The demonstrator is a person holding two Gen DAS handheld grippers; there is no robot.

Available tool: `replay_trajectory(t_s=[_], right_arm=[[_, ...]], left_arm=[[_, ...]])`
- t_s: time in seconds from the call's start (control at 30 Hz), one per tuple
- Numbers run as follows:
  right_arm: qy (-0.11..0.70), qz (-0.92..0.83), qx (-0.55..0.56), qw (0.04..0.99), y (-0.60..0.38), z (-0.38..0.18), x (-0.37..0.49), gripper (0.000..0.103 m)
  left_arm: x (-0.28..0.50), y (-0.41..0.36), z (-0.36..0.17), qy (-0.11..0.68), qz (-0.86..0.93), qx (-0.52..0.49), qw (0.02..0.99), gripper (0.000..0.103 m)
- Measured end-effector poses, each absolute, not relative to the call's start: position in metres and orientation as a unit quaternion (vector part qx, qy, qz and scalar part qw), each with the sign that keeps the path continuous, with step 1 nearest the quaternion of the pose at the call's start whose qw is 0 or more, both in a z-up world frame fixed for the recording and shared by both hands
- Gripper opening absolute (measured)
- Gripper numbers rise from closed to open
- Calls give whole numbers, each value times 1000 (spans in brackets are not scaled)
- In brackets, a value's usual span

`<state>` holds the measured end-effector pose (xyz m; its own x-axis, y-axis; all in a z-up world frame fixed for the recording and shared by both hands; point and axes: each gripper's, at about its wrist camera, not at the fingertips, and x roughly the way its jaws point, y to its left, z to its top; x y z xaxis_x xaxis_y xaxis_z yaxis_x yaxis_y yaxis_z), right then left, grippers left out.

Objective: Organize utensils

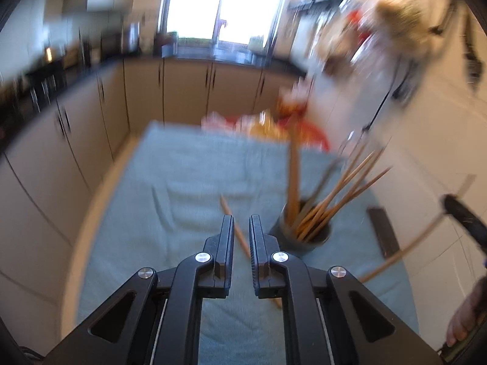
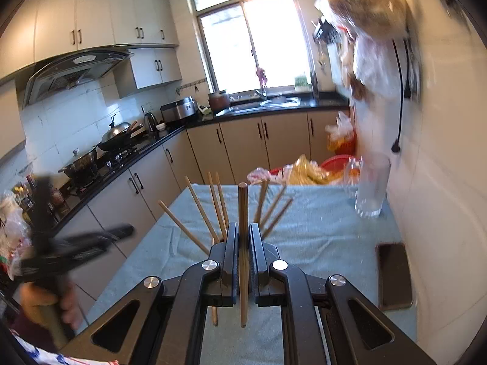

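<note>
A dark cup (image 1: 299, 237) holding several wooden chopsticks (image 1: 334, 191) stands on the blue-green cloth (image 1: 182, 176), just right of my left gripper (image 1: 241, 222). The left jaws stand a narrow gap apart with nothing gripped; a loose chopstick (image 1: 226, 206) lies on the cloth below them. My right gripper (image 2: 243, 231) is shut on a dark wooden chopstick (image 2: 243, 206), held upright. Behind it several chopsticks (image 2: 194, 200) fan out; the cup is hidden by the fingers. In the left wrist view the right gripper (image 1: 465, 219) carries its chopstick (image 1: 404, 249) at the right edge.
A phone (image 2: 394, 273) lies at the cloth's right side near the white wall. A clear glass jar (image 2: 369, 191) stands at the far right corner. Plastic bags and a red basin (image 2: 304, 170) sit beyond the far edge. Kitchen cabinets and a stove (image 2: 100, 158) run along the left.
</note>
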<state>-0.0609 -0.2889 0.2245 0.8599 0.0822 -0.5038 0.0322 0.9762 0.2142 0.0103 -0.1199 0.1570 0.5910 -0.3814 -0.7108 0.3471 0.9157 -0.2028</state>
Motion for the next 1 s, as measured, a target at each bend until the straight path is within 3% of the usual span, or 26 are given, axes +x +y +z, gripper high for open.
replay_trajectory(t_s=[0.07, 0.23, 0.57, 1.0], right_arm=[[271, 14, 121, 955, -296, 219, -63, 7], [294, 23, 159, 942, -317, 202, -64, 7], [405, 19, 323, 855, -400, 108, -10, 8], [461, -20, 300, 835, -392, 39, 35, 10]], left_arm=[[35, -123, 123, 448, -204, -42, 869, 9], [69, -139, 75, 474, -205, -66, 854, 9], [102, -166, 26, 513, -190, -57, 835, 11], [112, -177, 1, 529, -185, -74, 825, 11]])
